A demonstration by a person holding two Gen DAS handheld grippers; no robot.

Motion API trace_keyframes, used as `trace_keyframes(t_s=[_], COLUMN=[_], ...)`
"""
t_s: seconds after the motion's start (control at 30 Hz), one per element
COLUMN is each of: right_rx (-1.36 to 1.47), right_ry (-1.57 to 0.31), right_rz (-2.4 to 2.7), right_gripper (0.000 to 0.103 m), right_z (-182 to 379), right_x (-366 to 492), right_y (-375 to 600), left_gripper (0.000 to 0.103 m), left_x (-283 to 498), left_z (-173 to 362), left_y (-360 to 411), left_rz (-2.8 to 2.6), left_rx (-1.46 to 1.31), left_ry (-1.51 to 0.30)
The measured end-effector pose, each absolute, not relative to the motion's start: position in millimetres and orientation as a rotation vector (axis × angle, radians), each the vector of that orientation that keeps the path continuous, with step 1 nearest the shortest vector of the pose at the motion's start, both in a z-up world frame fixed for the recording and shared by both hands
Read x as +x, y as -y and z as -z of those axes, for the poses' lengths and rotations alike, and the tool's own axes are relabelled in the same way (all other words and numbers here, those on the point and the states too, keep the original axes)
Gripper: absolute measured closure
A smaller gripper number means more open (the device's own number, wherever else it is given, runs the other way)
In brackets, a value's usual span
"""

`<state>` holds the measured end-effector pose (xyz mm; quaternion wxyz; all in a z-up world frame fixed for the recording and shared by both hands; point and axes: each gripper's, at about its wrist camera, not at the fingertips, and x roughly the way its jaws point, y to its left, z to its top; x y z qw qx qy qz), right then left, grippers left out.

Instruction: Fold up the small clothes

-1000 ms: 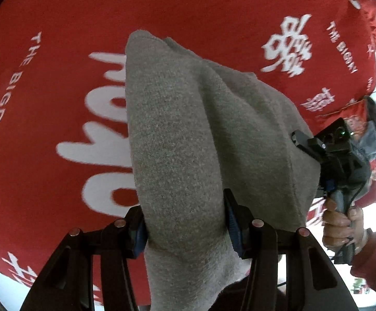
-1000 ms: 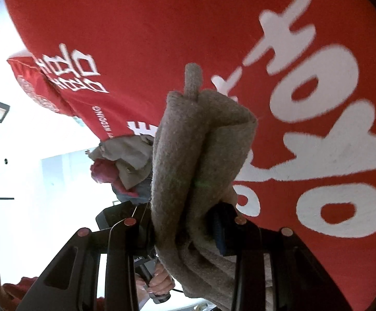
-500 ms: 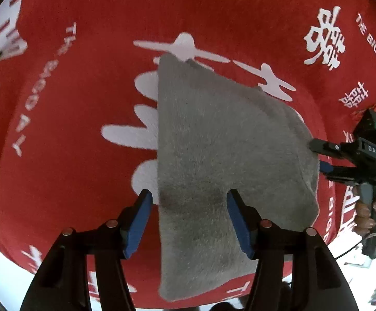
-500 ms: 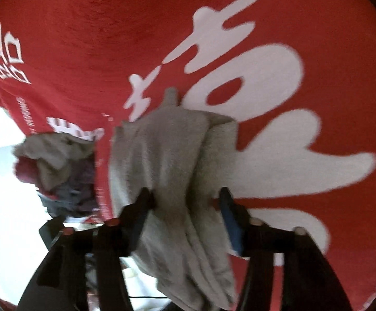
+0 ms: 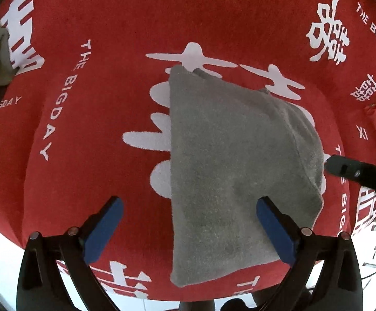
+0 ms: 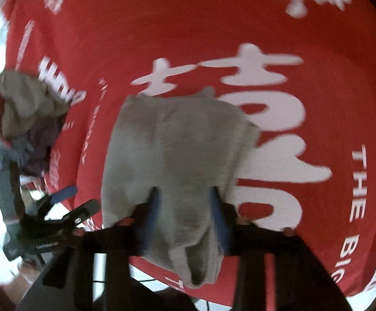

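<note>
Lying flat on the red cloth, the grey garment is already doubled over into a compact, roughly triangular packet, its far corner on one of the big white printed characters and its near edge close to the cloth's near border. As a judgement, the fold of this piece looks nearly finished: the layers are stacked and laid down, and what seems left is to let go on the right side, perhaps smooth it, and then turn to the other clothes.

The left gripper stands spread wide, blue pads on either side of the garment's near part and touching nothing. The right gripper is pinching the garment's near edge, grey fabric bunched between the jaws and hanging a little below them; this view is blurred, so how firm the hold is cannot be told.

The left wrist view gives the clean outline of the packet and a dark part of the other tool at its right edge, where the contact itself is hidden by the fabric. The right wrist view shows the pinch directly, the open left tool at near left, and a heap of unfolded clothes at the left; the left view only catches a pale scrap at its far left edge.
</note>
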<state>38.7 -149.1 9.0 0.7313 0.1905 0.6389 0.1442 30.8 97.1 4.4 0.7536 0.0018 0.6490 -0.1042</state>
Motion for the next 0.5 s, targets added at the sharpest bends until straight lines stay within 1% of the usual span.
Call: trace_keyframes(t_s=[0.13,0.2,0.3,0.37,0.4,0.43,0.5], right_rx=[0.299,0.202,0.094,0.092,0.106,0.113,0.207], right_ry=[-1.437,-1.479,-1.525,-1.506,-1.494,-1.518,-1.553], right_rz=[-0.384,-0.366,-0.318,-0.32,-0.321,-0.304,-0.271], right_gripper=[0.067,0.067,0.07,0.07,0.063,0.051,0.05], right_z=[-5,11,40,48,48,51,57], right_x=[36,31,19,10,6,4,-1], right_y=[116,106,110,119,125,130,147], left_gripper=[0.0,0.0,0.0,0.0,0.0,0.0,0.0], left_x=[29,27,25,23,22,21,19], left_z=[6,10,14,15,16,16,16], left_y=[-98,-98,-98,-97,-96,-96,-94], left_rz=[0.221,0.197,0.161,0.159,0.165,0.17,0.166], left_rx=[-0.029,-0.017,0.03,0.044,0.047,0.049,0.066], left_ry=[-1.464,-1.481,-1.493,-1.499,-1.508,-1.515,-1.523])
